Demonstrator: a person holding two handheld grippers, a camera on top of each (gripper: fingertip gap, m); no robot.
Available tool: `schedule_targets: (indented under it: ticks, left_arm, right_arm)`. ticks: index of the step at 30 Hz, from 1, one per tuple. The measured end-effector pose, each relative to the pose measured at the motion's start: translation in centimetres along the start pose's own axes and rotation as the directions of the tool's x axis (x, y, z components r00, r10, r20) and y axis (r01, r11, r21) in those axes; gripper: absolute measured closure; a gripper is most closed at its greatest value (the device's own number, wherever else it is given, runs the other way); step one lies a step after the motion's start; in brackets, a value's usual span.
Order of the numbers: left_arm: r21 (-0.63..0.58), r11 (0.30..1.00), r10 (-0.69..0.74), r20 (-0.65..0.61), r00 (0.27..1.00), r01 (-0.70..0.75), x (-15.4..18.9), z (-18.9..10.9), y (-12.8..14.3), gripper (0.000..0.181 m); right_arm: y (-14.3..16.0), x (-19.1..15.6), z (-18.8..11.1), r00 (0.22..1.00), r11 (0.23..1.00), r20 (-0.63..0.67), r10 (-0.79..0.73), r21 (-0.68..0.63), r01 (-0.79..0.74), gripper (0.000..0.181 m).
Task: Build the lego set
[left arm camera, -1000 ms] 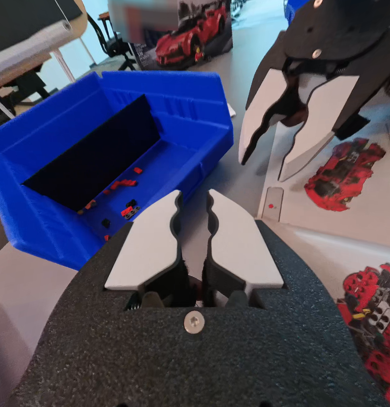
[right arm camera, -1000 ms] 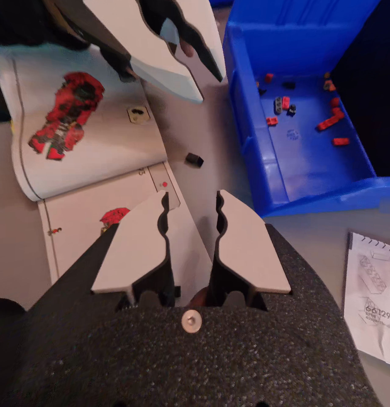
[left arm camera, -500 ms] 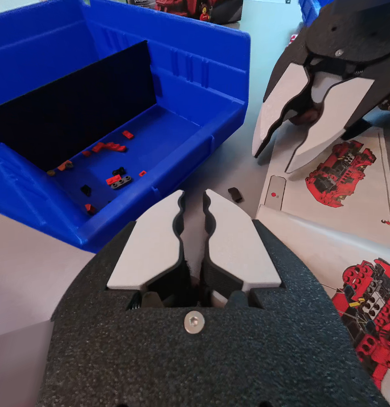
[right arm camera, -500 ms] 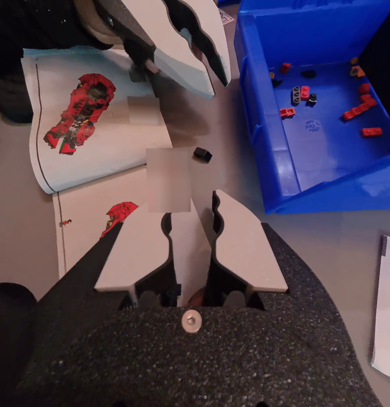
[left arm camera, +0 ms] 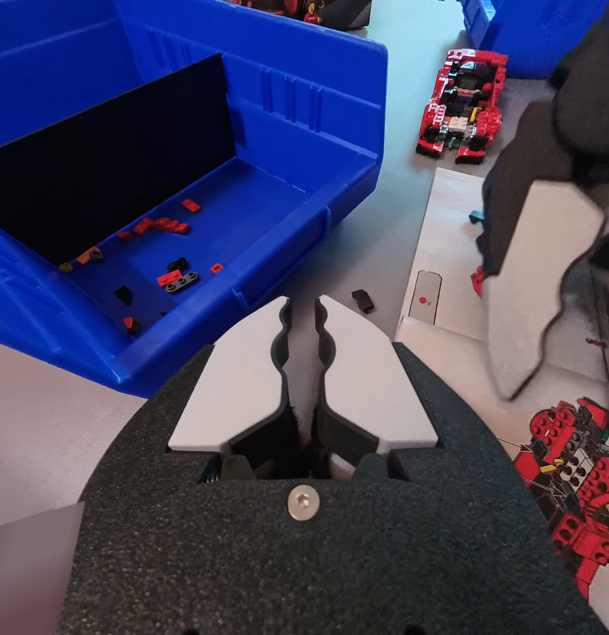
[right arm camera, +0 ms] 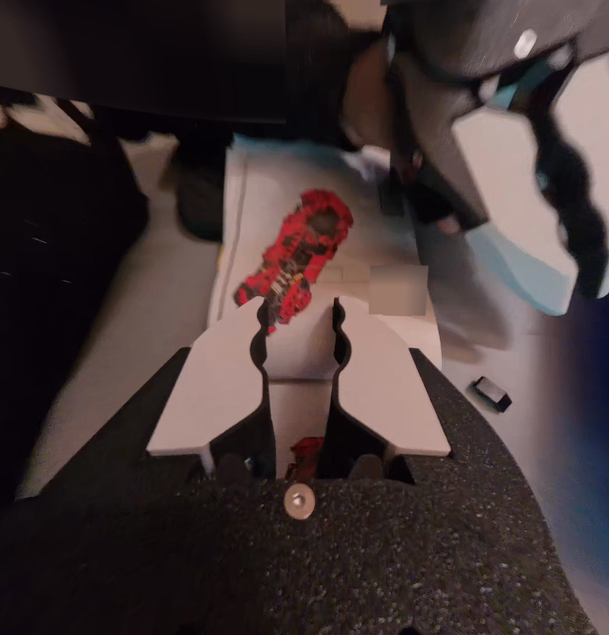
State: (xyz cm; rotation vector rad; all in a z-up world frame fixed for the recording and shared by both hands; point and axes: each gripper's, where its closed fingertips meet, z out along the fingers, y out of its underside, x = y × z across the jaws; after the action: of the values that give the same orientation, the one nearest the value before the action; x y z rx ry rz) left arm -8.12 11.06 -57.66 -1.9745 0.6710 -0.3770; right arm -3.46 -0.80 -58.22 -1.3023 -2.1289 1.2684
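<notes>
A small black brick lies on the grey table between the blue bin and the open instruction booklet. My left gripper is empty, its jaws a narrow gap apart, just short of the brick. The bin holds several loose red and black pieces. A partly built red car stands behind the booklet. My right gripper is open and empty over the booklet page, with the black brick to its right. Its blurred finger shows in the left wrist view.
A second blue bin stands at the back right. The set's box stands behind the first bin. The left gripper's finger hangs blurred at the upper right of the right wrist view. Dark shapes fill the left side beyond the table. The left tips stand about 5 cm off the small black brick. My right wrist view looks at it from another angle.
My right gripper has swung left over the booklet and opened wider; the bin has left its view. My left gripper has come closer to the bin and brick; the red car has come into sight.
</notes>
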Motion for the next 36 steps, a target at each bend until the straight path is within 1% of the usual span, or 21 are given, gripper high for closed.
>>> schedule_targets:
  ticks: [1,2,3,5,8,12,13,14,16,18,24,29,32,36]
  left_arm:
    - [0.006,1.000,0.007,-0.004,1.000,-0.007,0.0,-0.1,-0.1,0.169]
    - [0.020,1.000,0.007,0.016,1.000,-0.008,-0.6,-0.4,-0.2,0.169]
    - [0.037,0.999,-0.005,0.051,0.999,0.003,-1.6,-0.9,-0.4,0.169]
    - [0.057,0.998,-0.039,0.096,0.995,0.033,-3.1,-1.8,-0.5,0.170]
    - [0.080,0.997,-0.018,0.108,0.994,0.009,-3.3,-2.4,-0.9,0.171]
    - [0.086,0.982,0.166,0.006,0.986,-0.166,-0.7,-2.3,-1.4,0.172]
    - [0.058,0.976,0.214,-0.077,0.974,-0.210,0.6,-2.6,-1.0,0.175]
    - [0.025,0.974,0.224,-0.157,0.962,-0.223,1.7,-2.9,-0.5,0.177]
    - [0.001,0.981,0.188,-0.292,0.938,-0.196,3.4,-3.6,-0.1,0.180]
    - [-0.004,0.984,0.164,-0.378,0.911,-0.179,4.5,-4.2,0.4,0.181]
    - [-0.058,0.964,0.206,-0.455,0.866,-0.260,5.9,-3.7,2.4,0.179]
    - [-0.123,0.945,0.201,-0.516,0.833,-0.305,6.8,-3.5,4.1,0.179]
    - [-0.170,0.928,0.197,-0.531,0.824,-0.331,7.0,-3.3,5.3,0.179]
    - [-0.163,0.932,0.192,-0.537,0.822,-0.324,7.1,-3.3,5.2,0.180]
  right_arm:
    - [1.3,0.6,0.7,0.999,0.997,-0.040,-0.020,-0.071,0.017,0.149]
    - [2.1,0.9,1.2,0.997,0.994,-0.069,-0.040,-0.102,0.033,0.152]
    - [1.9,1.1,1.2,0.994,0.994,-0.090,-0.064,-0.096,0.055,0.156]
    - [2.0,1.1,1.3,0.991,0.992,-0.104,-0.079,-0.109,0.068,0.156]
    - [2.0,1.1,1.3,0.990,0.991,-0.114,-0.087,-0.112,0.074,0.156]
    - [2.0,1.1,1.3,0.990,0.991,-0.113,-0.082,-0.111,0.069,0.156]
    - [2.0,1.1,1.3,0.990,0.991,-0.113,-0.082,-0.111,0.069,0.156]
    - [2.0,1.1,1.3,0.990,0.992,-0.113,-0.080,-0.110,0.068,0.156]
    - [2.0,1.2,1.3,0.991,0.993,-0.113,-0.070,-0.108,0.057,0.158]
    - [2.0,1.2,1.3,0.992,0.993,-0.106,-0.062,-0.106,0.051,0.158]
    - [2.0,1.2,1.3,0.993,0.993,-0.102,-0.058,-0.104,0.047,0.158]
    - [2.0,1.1,1.3,0.993,0.993,-0.100,-0.063,-0.105,0.053,0.156]
    - [2.0,0.9,1.3,0.994,0.993,-0.086,-0.064,-0.104,0.055,0.153]
    - [1.9,0.6,1.2,0.996,0.993,-0.060,-0.069,-0.101,0.063,0.147]
